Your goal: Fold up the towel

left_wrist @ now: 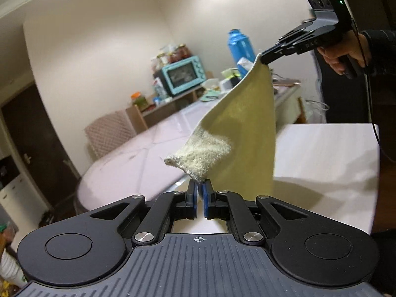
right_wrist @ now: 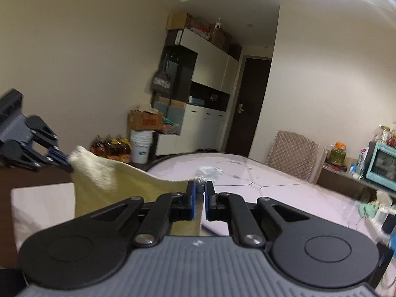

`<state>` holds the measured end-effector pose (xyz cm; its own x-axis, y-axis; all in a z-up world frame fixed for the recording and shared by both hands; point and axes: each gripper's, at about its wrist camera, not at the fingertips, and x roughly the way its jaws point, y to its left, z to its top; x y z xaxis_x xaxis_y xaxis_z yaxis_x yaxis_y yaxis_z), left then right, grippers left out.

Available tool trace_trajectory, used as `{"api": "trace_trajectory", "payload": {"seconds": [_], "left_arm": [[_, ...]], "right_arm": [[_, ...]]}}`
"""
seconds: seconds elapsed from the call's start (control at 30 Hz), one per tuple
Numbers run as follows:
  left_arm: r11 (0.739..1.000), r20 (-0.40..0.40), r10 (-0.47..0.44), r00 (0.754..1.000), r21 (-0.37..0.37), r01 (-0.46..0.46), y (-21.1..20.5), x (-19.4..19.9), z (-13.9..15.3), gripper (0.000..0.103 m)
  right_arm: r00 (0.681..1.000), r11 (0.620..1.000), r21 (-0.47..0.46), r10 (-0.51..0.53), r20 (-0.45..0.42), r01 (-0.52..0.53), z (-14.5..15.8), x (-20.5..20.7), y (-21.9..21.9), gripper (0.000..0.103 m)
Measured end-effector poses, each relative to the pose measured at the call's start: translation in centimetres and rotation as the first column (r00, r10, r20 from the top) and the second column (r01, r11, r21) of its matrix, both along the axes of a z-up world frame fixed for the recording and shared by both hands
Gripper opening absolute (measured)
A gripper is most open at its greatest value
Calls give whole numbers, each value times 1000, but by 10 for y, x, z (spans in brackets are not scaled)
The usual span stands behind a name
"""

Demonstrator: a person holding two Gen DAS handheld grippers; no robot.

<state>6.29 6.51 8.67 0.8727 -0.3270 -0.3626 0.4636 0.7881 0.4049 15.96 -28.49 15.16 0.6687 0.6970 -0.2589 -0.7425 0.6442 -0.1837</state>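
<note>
A pale yellow towel (left_wrist: 242, 128) hangs in the air between both grippers, above a white table (left_wrist: 326, 153). My left gripper (left_wrist: 200, 185) is shut on one corner of it, low in the left wrist view. My right gripper (left_wrist: 263, 58), held by a hand (left_wrist: 346, 54), is shut on another corner at the upper right. In the right wrist view the right gripper (right_wrist: 200, 185) pinches the towel's (right_wrist: 118, 180) edge, and the left gripper (right_wrist: 65, 159) clamps the far corner at the left. The cloth sags between them.
A pink oval table (left_wrist: 138, 158) lies beyond the white one. A chair with a quilted back (right_wrist: 292, 153) stands beside it. A shelf holds a teal toaster oven (left_wrist: 184, 74), jars and a blue flask (left_wrist: 241, 43). Cabinets, a box and a bucket (right_wrist: 141, 148) stand by the door.
</note>
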Motion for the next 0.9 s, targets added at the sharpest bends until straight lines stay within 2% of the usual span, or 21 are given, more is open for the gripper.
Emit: {"api": "trace_trajectory", "payload": {"seconds": [0.17, 0.33, 0.5, 0.63, 0.73, 0.9], "left_arm": [[999, -71, -46, 996, -18, 44, -21, -40, -35, 5], [994, -153, -105, 983, -51, 98, -44, -78, -67, 5], [991, -206, -134, 969, -45, 128, -59, -100, -89, 9], [992, -245, -125, 961, -47, 117, -63, -107, -104, 11], [993, -268, -116, 957, -23, 113, -64, -110, -117, 11], [992, -300, -123, 946, -66, 108, -60, -115, -125, 14]], "right_arm": [[997, 998, -57, 11, -77, -16, -57, -58, -22, 8], [980, 999, -48, -8, -200, -2, -104, -91, -57, 8], [969, 999, -47, -23, -245, 11, -123, -111, -81, 8], [958, 999, -34, -30, -285, 21, -139, -117, -99, 8], [952, 999, -29, -32, -304, 24, -146, -109, -98, 8], [951, 1000, -5, -27, -309, 26, -147, -99, -97, 8]]}}
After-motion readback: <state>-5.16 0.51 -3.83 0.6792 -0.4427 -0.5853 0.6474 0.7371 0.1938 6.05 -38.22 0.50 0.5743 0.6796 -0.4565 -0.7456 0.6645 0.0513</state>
